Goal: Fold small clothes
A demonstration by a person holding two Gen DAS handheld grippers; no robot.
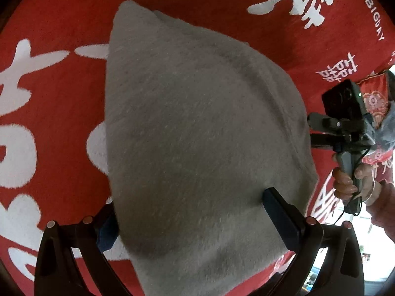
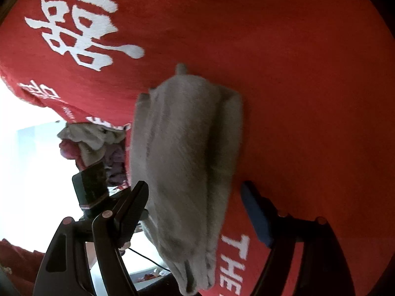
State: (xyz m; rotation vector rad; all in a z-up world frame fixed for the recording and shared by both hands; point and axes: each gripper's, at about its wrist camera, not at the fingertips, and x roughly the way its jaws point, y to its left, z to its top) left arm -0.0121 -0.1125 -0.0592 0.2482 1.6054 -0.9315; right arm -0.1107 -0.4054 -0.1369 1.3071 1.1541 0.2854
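A grey folded cloth point(image 1: 197, 123) lies on a red blanket point(image 1: 61, 98) with white characters. In the left wrist view my left gripper point(image 1: 190, 199) straddles the cloth's near end with its jaws wide. The cloth's edge covers the left finger, and the right finger point(image 1: 279, 212) rests at the cloth's side. My right gripper point(image 1: 345, 128) comes in from the right, held by a hand point(image 1: 350, 177). In the right wrist view the cloth point(image 2: 187, 160) runs lengthwise between the wide fingers of my right gripper point(image 2: 195, 185). Red blanket shows between the cloth and the blue pad point(image 2: 256, 214).
A pile of loose clothes point(image 2: 98, 143) sits past the blanket's point(image 2: 296, 74) left edge, with bright floor beyond it. The left gripper's camera body point(image 2: 91, 187) stands close to my right gripper's left finger. A red patterned cushion point(image 1: 375, 98) lies at the far right.
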